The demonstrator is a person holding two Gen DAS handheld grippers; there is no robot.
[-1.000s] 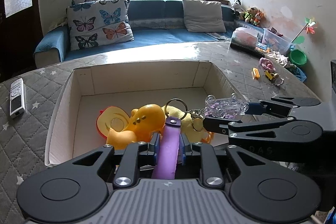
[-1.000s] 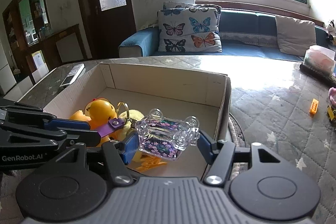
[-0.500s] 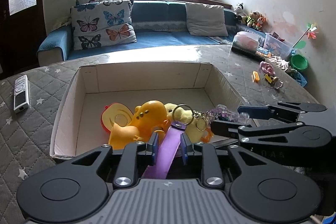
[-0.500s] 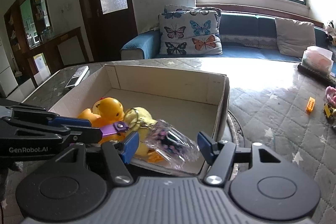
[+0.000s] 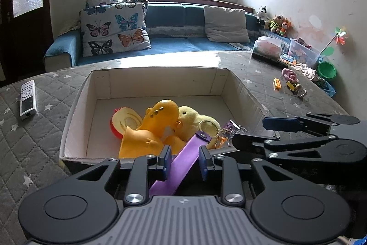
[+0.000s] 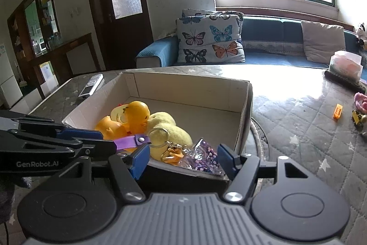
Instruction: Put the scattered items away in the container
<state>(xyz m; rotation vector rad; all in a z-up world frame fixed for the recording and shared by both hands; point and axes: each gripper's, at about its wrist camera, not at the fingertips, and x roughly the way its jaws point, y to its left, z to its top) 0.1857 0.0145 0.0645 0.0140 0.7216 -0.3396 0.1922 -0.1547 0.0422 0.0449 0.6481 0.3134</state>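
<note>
On a quilted table, our opened left gripper [image 5: 184,161] and right gripper [image 6: 181,159] flank the light, floppy keychain [image 6: 201,156] in the box [image 5: 160,82]; its stiff purple strap [image 5: 185,156] offers the best hold.

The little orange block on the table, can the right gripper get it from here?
Probably yes. The orange block lies in the open on the quilted table, right of the cardboard box. The right gripper is open and holds nothing, and nothing stands between them.
</note>
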